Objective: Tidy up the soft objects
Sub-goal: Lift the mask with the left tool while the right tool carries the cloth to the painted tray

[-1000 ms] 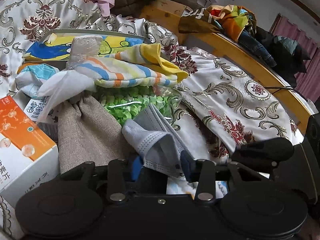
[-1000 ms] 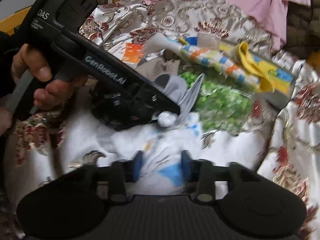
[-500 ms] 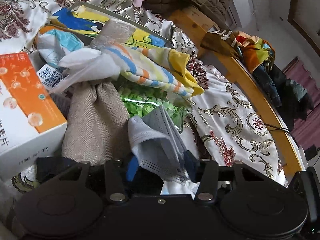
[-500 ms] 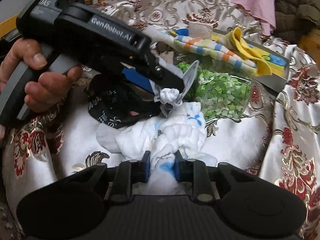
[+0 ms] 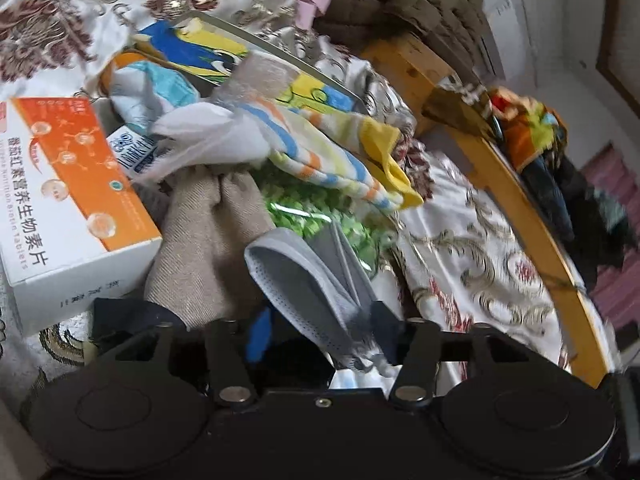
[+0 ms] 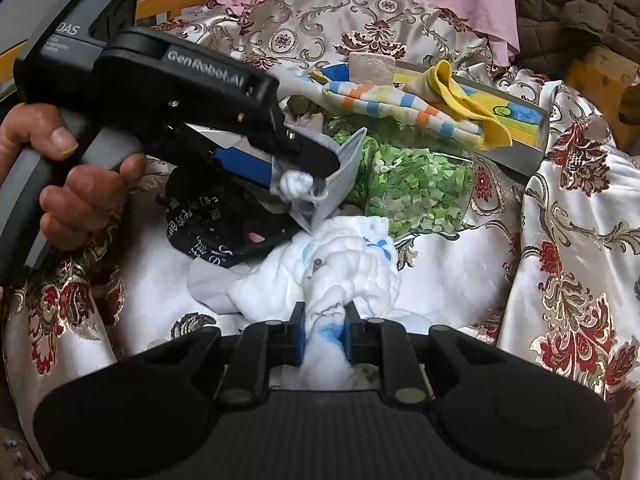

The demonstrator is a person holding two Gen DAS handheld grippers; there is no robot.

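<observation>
Floral satin bedcover (image 6: pixel 568 216) carried the clutter. Right gripper (image 6: pixel 325 332) clenched the white padded cloth (image 6: pixel 352 264) at lower centre, probably to lift it; left gripper (image 5: pixel 318 332), fingers just opening, loosely kept the grey face mask (image 5: pixel 304 276).

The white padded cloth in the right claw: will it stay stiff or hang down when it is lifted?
The white padded cloth will probably sag: it already bunches where the right claw pinches it. It looks quilted and light. Its loose folds may drag over the satin bedspread.
</observation>
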